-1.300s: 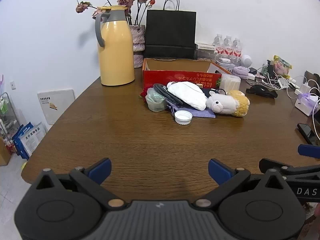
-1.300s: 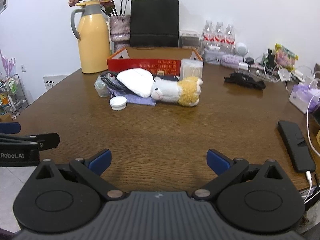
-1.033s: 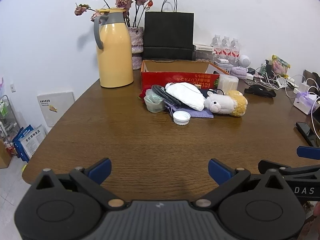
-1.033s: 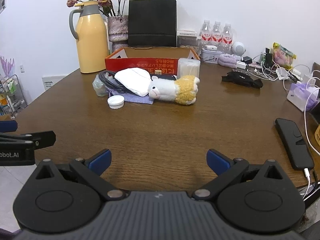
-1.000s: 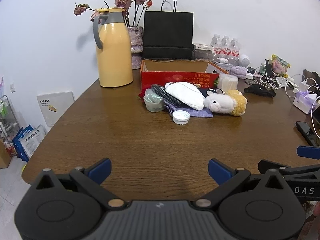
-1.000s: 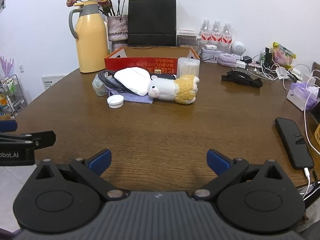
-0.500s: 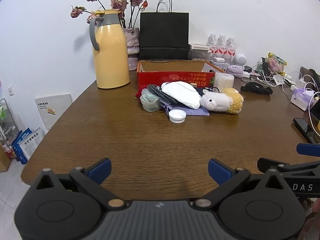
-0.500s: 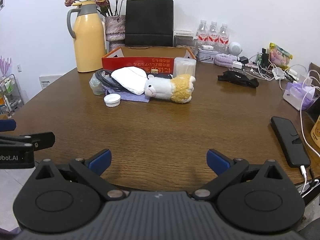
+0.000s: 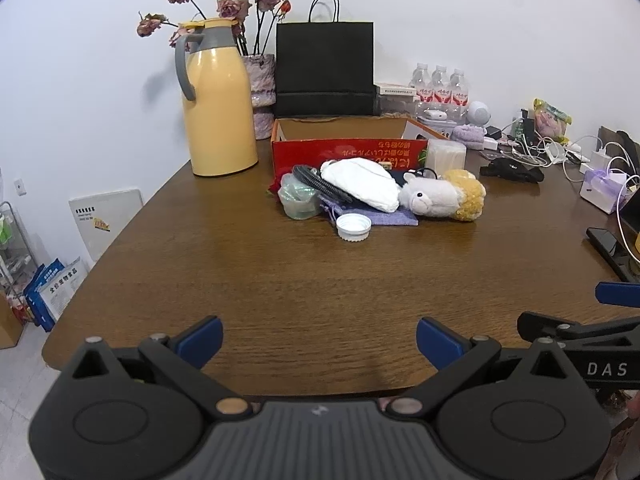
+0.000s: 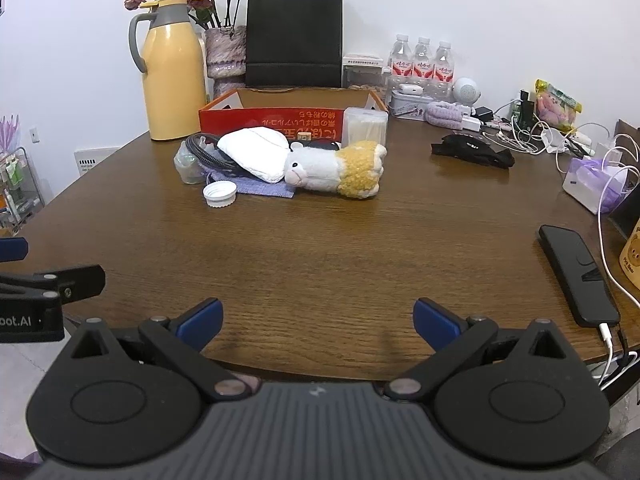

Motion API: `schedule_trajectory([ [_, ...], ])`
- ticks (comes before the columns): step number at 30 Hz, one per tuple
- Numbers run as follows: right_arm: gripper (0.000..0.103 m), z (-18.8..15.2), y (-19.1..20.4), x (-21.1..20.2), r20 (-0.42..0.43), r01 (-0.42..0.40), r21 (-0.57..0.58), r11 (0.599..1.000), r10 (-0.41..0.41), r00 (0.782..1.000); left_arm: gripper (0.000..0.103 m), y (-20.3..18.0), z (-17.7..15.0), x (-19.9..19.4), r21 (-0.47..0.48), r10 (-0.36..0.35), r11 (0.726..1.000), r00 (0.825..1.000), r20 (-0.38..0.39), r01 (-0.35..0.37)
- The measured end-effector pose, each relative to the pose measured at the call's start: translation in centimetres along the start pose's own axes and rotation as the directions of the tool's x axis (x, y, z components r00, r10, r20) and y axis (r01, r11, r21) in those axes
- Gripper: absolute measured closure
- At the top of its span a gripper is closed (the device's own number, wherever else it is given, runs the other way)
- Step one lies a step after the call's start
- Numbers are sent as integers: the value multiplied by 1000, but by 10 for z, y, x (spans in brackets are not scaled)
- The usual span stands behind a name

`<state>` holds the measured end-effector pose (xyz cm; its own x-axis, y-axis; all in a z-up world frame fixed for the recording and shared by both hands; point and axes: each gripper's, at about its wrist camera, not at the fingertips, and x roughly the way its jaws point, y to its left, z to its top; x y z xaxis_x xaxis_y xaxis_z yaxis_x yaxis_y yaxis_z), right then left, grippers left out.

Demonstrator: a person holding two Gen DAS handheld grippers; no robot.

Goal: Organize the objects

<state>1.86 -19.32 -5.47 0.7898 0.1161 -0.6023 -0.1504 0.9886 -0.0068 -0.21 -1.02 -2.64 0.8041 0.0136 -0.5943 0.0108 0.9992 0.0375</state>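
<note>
A heap of loose things lies mid-table in front of an open red cardboard box [image 9: 350, 151] [image 10: 272, 120]: a white and yellow plush alpaca [image 9: 442, 198] [image 10: 336, 170], a white pouch [image 9: 360, 184] [image 10: 256, 152], a coiled black cable [image 9: 316, 182], a purple cloth [image 9: 384, 218], a clear plastic cup [image 9: 298, 202] and a white bottle cap [image 9: 353, 227] [image 10: 219, 193]. My left gripper [image 9: 319, 338] hangs open over the near table edge, far from the heap. My right gripper [image 10: 317, 320] is open too, beside it, holding nothing.
A yellow thermos jug [image 9: 218, 98], a vase of dried roses [image 9: 262, 92] and a black paper bag [image 9: 325, 68] stand behind the box. Water bottles [image 10: 420, 66], chargers and cables crowd the back right. A black phone [image 10: 576, 276] lies at the right edge.
Both grippers have drawn back a little from the heap, so the objects look smaller and farther. Nothing on the table has moved, and both grippers stay open.
</note>
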Motion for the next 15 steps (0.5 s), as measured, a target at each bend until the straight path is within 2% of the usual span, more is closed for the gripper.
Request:
schedule_trajectory([
  [6,0,-1,0,0,0,-9,2,1000,9,1000,0,1,-2,0,3,12,1000,1000,-18,-12],
  [12,0,-4,-4,4,1,-21,18,1000,21,1000,0,5,-3,-1,-15,6,1000,1000,23,-6],
  [15,0,-8,-3,10,4,-18,15,1000,18,1000,0,13,-5,13,-58,-19,998,999,-39,17],
])
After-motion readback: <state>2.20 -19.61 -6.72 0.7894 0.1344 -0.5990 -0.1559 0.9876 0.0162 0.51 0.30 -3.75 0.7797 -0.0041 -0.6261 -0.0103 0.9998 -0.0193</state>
